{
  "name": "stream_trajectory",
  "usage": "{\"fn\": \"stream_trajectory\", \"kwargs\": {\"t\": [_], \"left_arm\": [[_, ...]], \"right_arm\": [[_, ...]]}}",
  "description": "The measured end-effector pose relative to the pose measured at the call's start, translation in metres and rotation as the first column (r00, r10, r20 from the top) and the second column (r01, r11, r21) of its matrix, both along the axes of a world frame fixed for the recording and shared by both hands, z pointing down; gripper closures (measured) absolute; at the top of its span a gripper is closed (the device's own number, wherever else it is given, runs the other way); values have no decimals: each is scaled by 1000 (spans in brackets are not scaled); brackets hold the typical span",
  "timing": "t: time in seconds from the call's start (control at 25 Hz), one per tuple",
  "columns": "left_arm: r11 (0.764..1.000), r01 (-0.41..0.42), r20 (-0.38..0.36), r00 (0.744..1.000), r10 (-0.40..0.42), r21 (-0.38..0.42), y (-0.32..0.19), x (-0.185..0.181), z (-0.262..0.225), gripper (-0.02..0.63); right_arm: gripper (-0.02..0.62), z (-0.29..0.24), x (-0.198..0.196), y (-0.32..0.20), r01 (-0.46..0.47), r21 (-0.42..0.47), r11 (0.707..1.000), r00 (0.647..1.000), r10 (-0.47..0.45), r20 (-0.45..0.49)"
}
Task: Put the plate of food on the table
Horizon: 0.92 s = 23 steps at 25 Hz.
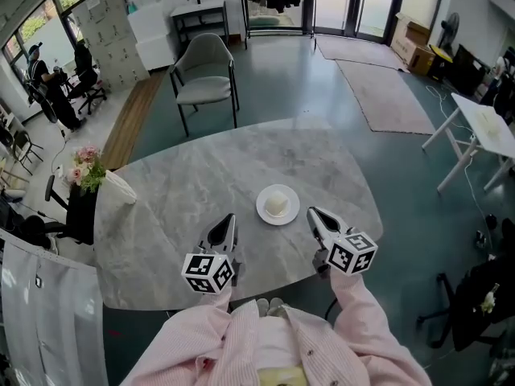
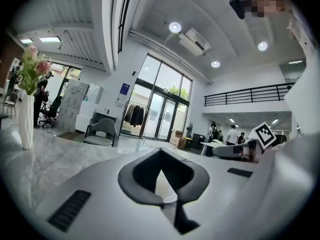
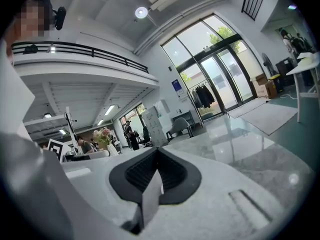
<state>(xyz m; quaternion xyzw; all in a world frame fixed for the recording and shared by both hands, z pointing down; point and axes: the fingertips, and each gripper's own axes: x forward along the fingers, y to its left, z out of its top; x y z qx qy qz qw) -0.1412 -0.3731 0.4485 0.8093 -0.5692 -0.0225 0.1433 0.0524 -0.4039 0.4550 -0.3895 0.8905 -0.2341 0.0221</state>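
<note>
A small white plate (image 1: 278, 205) with a pale round piece of food (image 1: 277, 204) on it stands on the grey marble table (image 1: 193, 175), near the front edge. My left gripper (image 1: 228, 220) hovers just left of the plate and my right gripper (image 1: 313, 213) just right of it; neither touches it. In the left gripper view the left gripper (image 2: 160, 171) has its jaws together with nothing between them. The right gripper (image 3: 157, 170) looks the same in its own view. Neither gripper view shows the plate.
A white vase (image 1: 121, 187) with pink flowers (image 1: 84, 167) lies toward the table's left edge; it also shows as the vase (image 2: 25, 126) at far left. A grey chair (image 1: 205, 75) stands beyond the table. A white side table (image 1: 487, 127) is at the right.
</note>
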Motion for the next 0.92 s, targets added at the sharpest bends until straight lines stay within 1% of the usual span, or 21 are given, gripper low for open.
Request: {"fn": "stream_trajectory", "kwargs": {"t": [0.24,0.44,0.92], "left_arm": [[1000,25,12,1000,-25,13,1,-6,-4,609],[999,33,37,999,-34,18,0,-7,-2,609],[999,43,48,998,-44,16,-1,-9,-1,609]], "right_arm": [[591,-4,4,-1,-9,17,1000,1000,9,12],[591,-2,8,-2,-7,37,999,1000,7,-3],[591,2,12,-4,-14,43,999,1000,15,-22]]}}
